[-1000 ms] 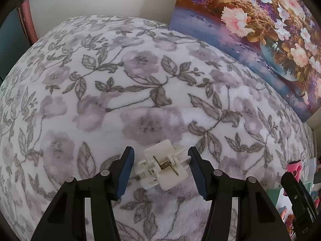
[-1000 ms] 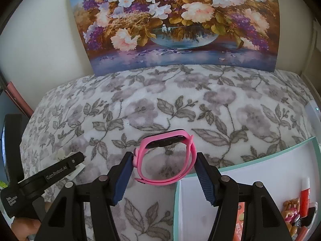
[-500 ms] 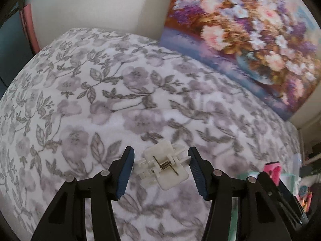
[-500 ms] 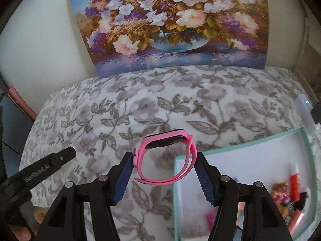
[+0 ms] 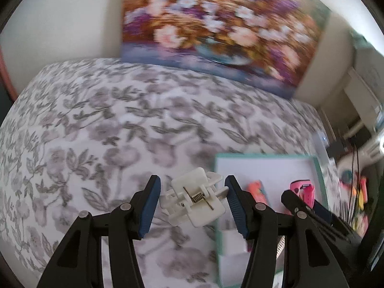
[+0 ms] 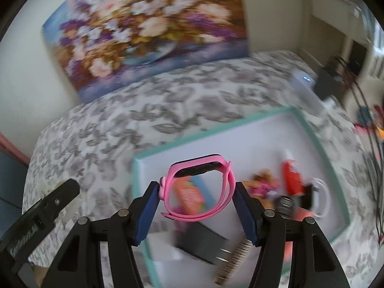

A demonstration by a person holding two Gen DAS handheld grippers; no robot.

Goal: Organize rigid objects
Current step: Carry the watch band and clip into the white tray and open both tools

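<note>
Pink watch (image 6: pixel 199 189) is hanging clamped in your right hand-held gripper (image 6: pixel 198 206) above the teal-rimmed tray (image 6: pixel 319 144) near the bed's right edge, ready for dropping; your left hand-held gripper (image 5: pixel 190 201) is squeezing the white spring clip (image 5: pixel 195 199) over the blanket (image 5: pixel 96 124) beside it.

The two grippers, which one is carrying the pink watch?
The right gripper is closed on the pink watch, above the teal-rimmed tray. The left gripper holds a white spring clip instead.
</note>
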